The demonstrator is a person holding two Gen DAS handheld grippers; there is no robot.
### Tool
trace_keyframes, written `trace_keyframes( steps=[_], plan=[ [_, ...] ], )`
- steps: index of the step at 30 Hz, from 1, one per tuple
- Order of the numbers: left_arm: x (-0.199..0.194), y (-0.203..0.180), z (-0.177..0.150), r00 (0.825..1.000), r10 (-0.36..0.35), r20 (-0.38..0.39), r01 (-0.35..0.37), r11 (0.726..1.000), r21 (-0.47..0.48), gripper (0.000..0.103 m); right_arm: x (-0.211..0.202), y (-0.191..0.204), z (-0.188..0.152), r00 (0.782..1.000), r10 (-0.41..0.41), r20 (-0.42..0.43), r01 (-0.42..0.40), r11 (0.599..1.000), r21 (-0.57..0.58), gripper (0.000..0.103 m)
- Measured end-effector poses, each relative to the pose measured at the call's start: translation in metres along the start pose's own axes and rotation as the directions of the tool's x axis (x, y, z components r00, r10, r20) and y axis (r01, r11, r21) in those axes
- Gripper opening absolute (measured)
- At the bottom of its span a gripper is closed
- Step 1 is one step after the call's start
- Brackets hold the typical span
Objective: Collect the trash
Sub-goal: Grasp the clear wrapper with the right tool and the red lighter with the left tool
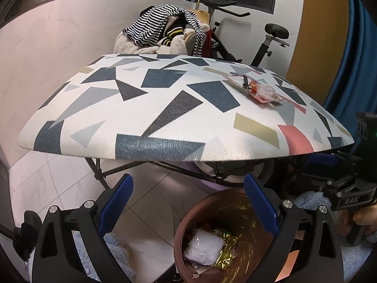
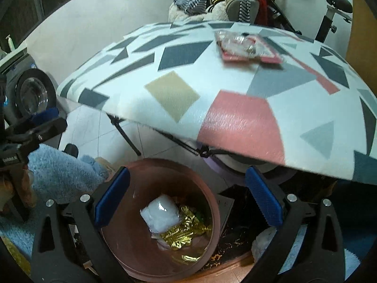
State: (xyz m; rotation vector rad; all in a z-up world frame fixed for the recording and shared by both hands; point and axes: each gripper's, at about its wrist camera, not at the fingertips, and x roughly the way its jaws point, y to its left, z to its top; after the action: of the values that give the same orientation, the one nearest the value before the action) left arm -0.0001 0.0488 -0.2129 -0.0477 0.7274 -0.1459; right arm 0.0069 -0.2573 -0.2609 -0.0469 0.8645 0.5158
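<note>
A brown round trash bin (image 1: 186, 226) (image 2: 209, 191) stands on the floor in front of the table and holds a white plastic packet (image 1: 203, 247) (image 2: 161, 213) and gold foil wrappers (image 1: 225, 251) (image 2: 183, 233). On the patterned table (image 1: 150, 108) (image 2: 183, 54) lies a red-edged clear wrapper with crumpled plastic (image 1: 260, 89) (image 2: 245, 47) at its far right. My left gripper (image 1: 188, 202) is open and empty above the bin. My right gripper (image 2: 188, 193) is open and empty over the bin; it also shows at the right edge of the left wrist view (image 1: 348, 184).
A chair piled with striped clothes (image 1: 165, 33) and an exercise bike (image 1: 266, 42) stand behind the table. Blue fluffy fabric (image 2: 61, 169) lies left of the bin. A washing machine door (image 2: 33, 94) is at far left. Folding table legs (image 1: 101, 174) cross under the top.
</note>
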Motion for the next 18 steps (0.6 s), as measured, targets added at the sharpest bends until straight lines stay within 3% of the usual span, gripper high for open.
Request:
trace_keyframes(
  steps=[7, 12, 16, 18],
  plan=[
    [0.0, 0.002, 0.031, 0.999, -0.033, 0.031, 0.033, 0.999, 0.003, 0.093, -0.016, -0.021, 0.041, 0.998, -0.024, 0.062, 0.025, 1.0, -0.015, 0.096],
    [0.007, -0.002, 0.058, 0.997, -0.061, 0.04, 0.06, 0.998, 0.021, 0.093, -0.01, -0.047, 0.09, 0.993, -0.034, 0.111, 0.035, 0.999, -0.01, 0.08],
    [0.017, -0.007, 0.078, 0.997, -0.066, 0.048, 0.064, 0.997, 0.052, 0.093, 0.009, -0.066, 0.122, 0.994, -0.029, 0.104, 0.029, 1.0, 0.007, 0.063],
    [0.024, -0.009, 0.087, 0.996, -0.077, 0.043, 0.074, 0.995, 0.061, 0.093, 0.016, -0.07, 0.131, 0.995, -0.028, 0.098, 0.027, 1.0, 0.012, 0.063]
  ],
)
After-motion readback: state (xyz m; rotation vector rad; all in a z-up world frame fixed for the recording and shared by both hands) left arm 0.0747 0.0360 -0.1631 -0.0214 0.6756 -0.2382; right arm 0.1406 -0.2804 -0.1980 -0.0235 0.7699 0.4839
